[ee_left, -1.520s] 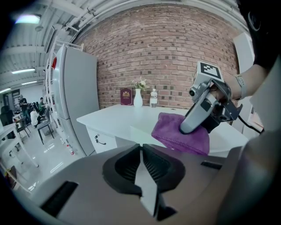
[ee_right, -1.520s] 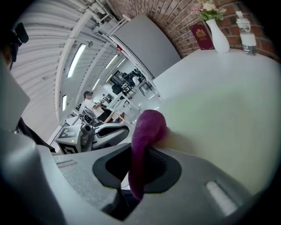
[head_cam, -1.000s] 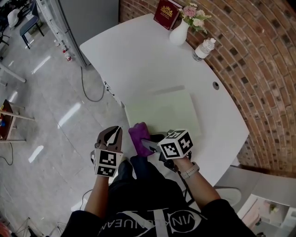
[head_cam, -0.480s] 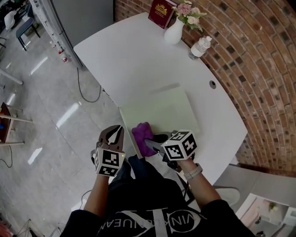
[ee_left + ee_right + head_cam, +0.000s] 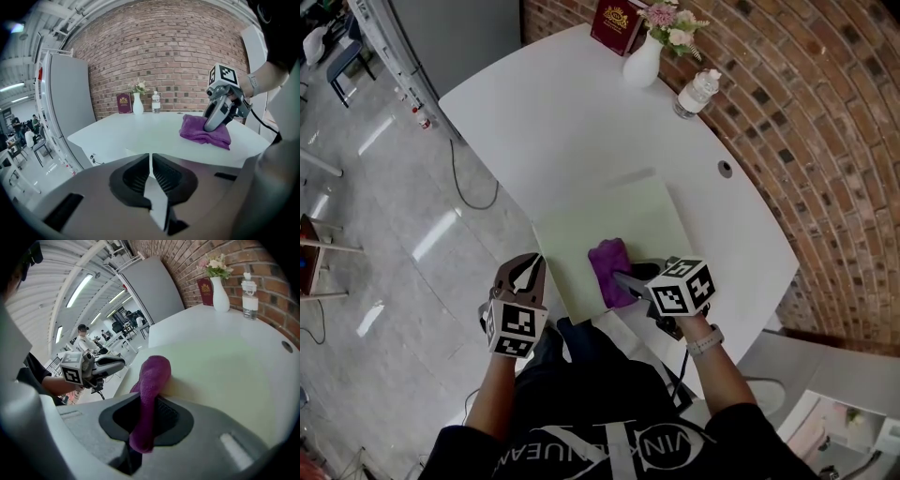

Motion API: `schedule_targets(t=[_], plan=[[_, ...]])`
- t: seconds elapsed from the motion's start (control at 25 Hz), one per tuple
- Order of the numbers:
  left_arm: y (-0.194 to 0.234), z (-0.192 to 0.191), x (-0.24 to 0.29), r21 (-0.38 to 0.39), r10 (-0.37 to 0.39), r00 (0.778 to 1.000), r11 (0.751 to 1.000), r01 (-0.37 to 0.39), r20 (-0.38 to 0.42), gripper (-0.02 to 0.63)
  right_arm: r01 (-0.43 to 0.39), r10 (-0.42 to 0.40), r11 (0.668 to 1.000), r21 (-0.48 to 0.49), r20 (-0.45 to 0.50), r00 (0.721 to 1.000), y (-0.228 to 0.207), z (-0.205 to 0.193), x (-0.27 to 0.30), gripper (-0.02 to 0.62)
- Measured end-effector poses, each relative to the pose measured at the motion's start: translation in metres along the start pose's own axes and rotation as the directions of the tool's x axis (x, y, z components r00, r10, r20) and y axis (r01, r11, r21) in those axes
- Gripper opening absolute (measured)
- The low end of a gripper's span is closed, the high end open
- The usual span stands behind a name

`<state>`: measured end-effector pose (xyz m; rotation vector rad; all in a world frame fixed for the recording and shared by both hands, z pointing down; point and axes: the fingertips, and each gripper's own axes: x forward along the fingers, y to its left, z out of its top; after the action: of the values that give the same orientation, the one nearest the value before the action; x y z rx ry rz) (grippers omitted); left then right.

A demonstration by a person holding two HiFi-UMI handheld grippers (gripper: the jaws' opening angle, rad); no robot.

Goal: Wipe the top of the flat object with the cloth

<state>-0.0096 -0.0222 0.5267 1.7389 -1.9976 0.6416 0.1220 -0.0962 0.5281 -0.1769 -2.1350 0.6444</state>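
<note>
A pale green flat board lies on the white table. A purple cloth rests on the board's near part. My right gripper is shut on the cloth, and in the right gripper view the cloth runs between the jaws of that gripper and down onto the board. My left gripper is shut with nothing in it and hangs off the table's near-left edge, over the floor. The left gripper view shows its jaws closed together, with the cloth to the right.
A white vase of flowers, a red book and a water bottle stand at the table's far end by the brick wall. A cable hole sits right of the board. Grey floor with a cable lies to the left.
My right gripper has slid the cloth to the right across the board, away from its left edge. The left gripper has stayed shut beside the table edge.
</note>
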Motion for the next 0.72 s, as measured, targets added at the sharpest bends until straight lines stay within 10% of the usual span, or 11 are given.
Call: schedule_targets(t=[0.72], plan=[[0.007,-0.002,0.005,-0.006,0.044,0.998,0.999,-0.044,-0.039,0.023,0.215,-0.217,0.975,0.047,0.048,0.975,-0.109,-0.003,-0.075,0.061]])
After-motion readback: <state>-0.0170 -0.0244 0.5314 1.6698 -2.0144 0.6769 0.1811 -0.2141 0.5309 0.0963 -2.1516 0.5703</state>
